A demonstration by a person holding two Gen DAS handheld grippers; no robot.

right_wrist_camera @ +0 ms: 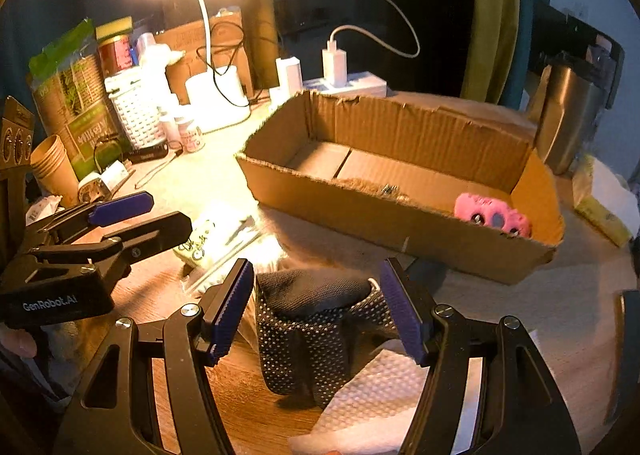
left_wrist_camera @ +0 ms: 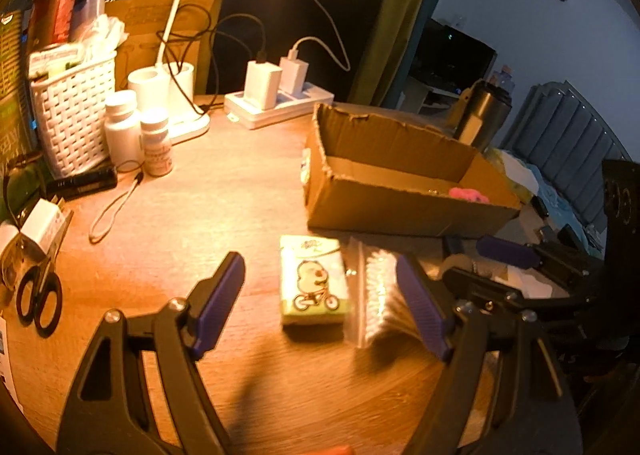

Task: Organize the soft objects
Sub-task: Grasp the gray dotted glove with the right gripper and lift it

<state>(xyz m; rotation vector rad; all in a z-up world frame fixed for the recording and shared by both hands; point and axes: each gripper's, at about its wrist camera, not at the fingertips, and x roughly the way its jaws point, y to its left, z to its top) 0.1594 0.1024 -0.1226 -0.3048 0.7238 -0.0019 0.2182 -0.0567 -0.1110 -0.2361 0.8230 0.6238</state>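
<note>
A round wooden table (left_wrist_camera: 180, 215) is seen under lamp light. A long brown cardboard box (right_wrist_camera: 400, 231) is set on it, and a fuzzy pink toy (right_wrist_camera: 494, 217) lies in its right end. A black dotted sock (right_wrist_camera: 312, 331) is framed by the wide-open right gripper (right_wrist_camera: 318, 307). A green tissue pack with a bear picture (left_wrist_camera: 314, 285) lies between the fingers of the left gripper (left_wrist_camera: 320, 291), which is spread open too.

I am viewing the cardboard box (right_wrist_camera: 400, 191) lying on the desk (left_wrist_camera: 192, 207), with the plush toy (right_wrist_camera: 494, 215) inside at its right end. The tissue pack (left_wrist_camera: 314, 287) is lying in front of the box, the cotton swab bag (left_wrist_camera: 374, 295) just beside it on the right. The sock (right_wrist_camera: 316, 319) is lying between my right gripper's (right_wrist_camera: 318, 309) fingers, partly on a paper towel (right_wrist_camera: 380, 395). The power strip (left_wrist_camera: 280, 105) is sitting behind the box.
</note>
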